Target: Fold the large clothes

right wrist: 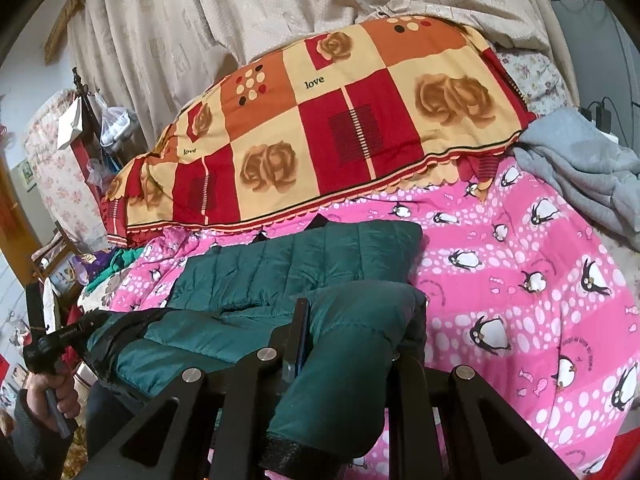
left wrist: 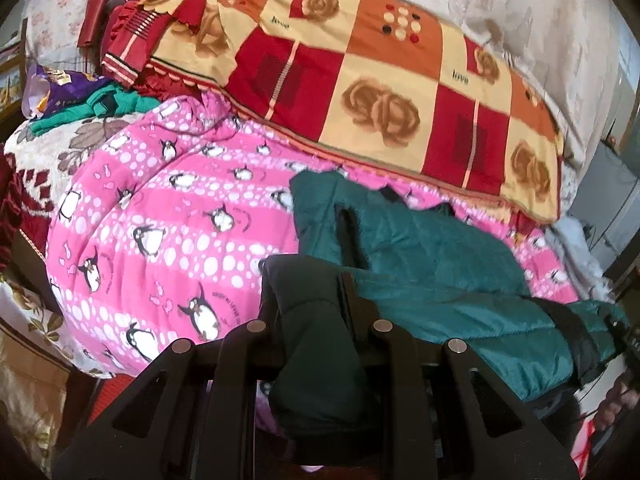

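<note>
A green quilted jacket (right wrist: 304, 256) lies on a bed, spread over a pink penguin-print quilt (right wrist: 520, 264), midway through being folded. The left gripper (left wrist: 308, 280) has its jaws pressed together on a dark edge of the garment — what looks like a cuff or lining end, which droops between the fingers toward the camera. The right gripper (right wrist: 348, 320) has its jaws clamped on a green sleeve or hem, whose dark cuffed end hangs down in front of the lens. In the right wrist view, a hand (right wrist: 60, 392) grips the handle of the left gripper at the jacket's near-left corner.

Judging by the scene, the fold is under way but far from finished. The far part of the jacket rests flat against the quilt, its upper edge just short of a red-and-cream patchwork blanket (left wrist: 380, 80) heaped along the back of the bed. The near edge is lifted at both corners and bunched, not yet laid over the body. The likely work left — carry the held edge across, set it down squarely, smooth it and fold again to a compact shape. A grey garment (right wrist: 580, 168) sits at the right of the bed and green clothing (left wrist: 116, 100) at the left, both unfolded as far as can be seen.
</note>
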A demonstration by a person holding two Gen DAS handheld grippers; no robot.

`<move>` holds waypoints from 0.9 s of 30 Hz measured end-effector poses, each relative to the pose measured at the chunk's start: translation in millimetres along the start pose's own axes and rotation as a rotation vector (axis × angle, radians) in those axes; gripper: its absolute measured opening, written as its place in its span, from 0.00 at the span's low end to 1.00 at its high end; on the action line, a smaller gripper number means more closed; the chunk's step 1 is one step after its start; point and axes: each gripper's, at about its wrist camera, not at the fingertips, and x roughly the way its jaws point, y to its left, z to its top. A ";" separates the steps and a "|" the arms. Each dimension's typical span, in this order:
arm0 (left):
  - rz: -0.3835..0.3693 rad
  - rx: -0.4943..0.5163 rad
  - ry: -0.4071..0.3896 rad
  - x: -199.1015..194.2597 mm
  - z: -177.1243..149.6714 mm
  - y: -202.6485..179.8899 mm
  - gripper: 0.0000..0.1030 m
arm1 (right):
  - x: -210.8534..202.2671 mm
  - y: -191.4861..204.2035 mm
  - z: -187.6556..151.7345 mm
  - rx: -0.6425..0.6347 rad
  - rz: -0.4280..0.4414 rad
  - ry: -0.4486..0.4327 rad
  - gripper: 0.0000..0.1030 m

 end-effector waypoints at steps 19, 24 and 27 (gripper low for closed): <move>0.027 -0.018 -0.049 117.4 127.1 -35.8 0.17 | 105.6 -24.8 118.8 0.101 0.019 -0.020 0.15; 0.068 -0.009 -0.025 185.2 131.9 -35.5 0.17 | 179.9 -49.1 123.5 0.164 -0.043 0.046 0.15; 0.085 -0.027 -0.015 215.3 127.4 -30.6 0.17 | 212.1 -59.4 118.9 0.171 -0.076 0.059 0.15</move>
